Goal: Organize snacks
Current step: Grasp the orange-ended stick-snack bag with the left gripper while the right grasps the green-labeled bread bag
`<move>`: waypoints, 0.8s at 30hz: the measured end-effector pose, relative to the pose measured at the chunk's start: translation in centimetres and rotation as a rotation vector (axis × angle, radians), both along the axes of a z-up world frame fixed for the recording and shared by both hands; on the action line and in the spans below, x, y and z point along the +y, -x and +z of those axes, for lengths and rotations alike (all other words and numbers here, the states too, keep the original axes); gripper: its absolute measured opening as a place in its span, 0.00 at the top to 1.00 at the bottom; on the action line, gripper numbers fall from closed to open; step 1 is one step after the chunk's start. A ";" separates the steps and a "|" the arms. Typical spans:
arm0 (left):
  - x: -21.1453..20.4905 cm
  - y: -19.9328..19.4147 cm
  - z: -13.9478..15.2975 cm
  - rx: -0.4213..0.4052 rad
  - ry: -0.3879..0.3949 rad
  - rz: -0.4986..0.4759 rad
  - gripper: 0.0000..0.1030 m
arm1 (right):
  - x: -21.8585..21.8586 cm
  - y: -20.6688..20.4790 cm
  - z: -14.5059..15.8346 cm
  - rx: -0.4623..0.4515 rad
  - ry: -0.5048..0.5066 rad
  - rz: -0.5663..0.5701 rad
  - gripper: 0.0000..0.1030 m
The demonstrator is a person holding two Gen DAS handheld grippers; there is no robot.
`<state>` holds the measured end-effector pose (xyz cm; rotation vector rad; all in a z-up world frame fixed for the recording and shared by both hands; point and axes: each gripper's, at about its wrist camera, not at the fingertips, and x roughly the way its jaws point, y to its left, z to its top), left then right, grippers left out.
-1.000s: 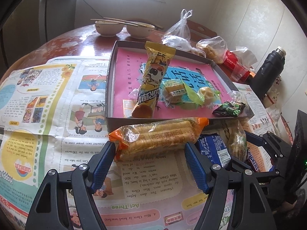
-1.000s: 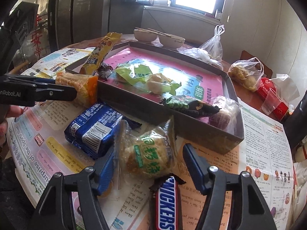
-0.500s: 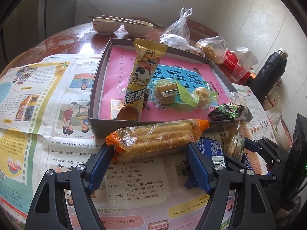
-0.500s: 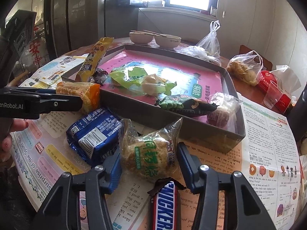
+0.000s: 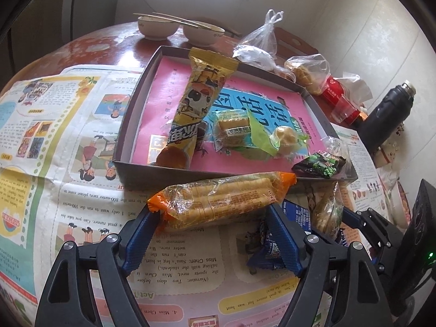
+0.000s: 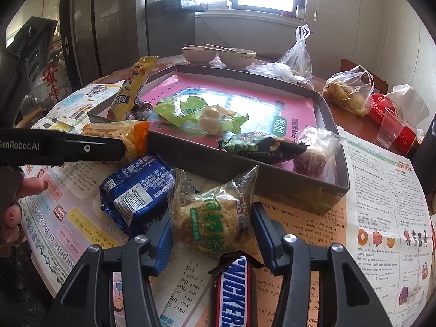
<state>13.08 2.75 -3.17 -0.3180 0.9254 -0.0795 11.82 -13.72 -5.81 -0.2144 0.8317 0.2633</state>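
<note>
My left tongs (image 5: 212, 234) carry the orange roll pack (image 5: 222, 200) crosswise between the blue pads, just near of the box (image 5: 128, 125) wall; the jaws have just been opening and the pack sits between them, though I cannot tell whether the pads press on it. My right tongs (image 6: 211, 230) have just closed and are clamped on the clear cake bag (image 6: 214, 216), which rests on the newspaper (image 6: 381, 190) covering the desk. Left of it lies the blue pack (image 6: 136, 190), near of it the Snickers (image 6: 234, 291). In the box lie the yellow pack (image 5: 199, 100), the green wrappers (image 5: 256, 130), the dark pea bag (image 5: 318, 163) and a clear bag (image 6: 316, 150). Far off stand two bowls (image 5: 179, 28); to the right, plastic bags (image 5: 308, 70) and a black flask (image 5: 387, 111).
</note>
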 end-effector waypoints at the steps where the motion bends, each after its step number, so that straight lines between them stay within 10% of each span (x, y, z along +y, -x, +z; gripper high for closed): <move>1: -0.1 -0.1 -0.1 -0.002 -0.009 -0.011 0.21 | -0.1 0.0 0.0 0.001 -0.006 -0.002 0.48; 7: 0.0 -0.1 -0.3 -0.023 0.004 -0.036 0.23 | -0.3 0.0 0.0 0.002 -0.012 -0.002 0.48; 19: 0.2 1.9 -0.2 -0.058 -0.050 -0.161 0.75 | -0.9 0.2 0.2 0.010 -0.021 -0.028 0.48; 24: 0.2 2.9 -0.1 -0.082 -0.105 -0.253 0.78 | -1.3 0.2 0.3 0.014 -0.026 -0.041 0.48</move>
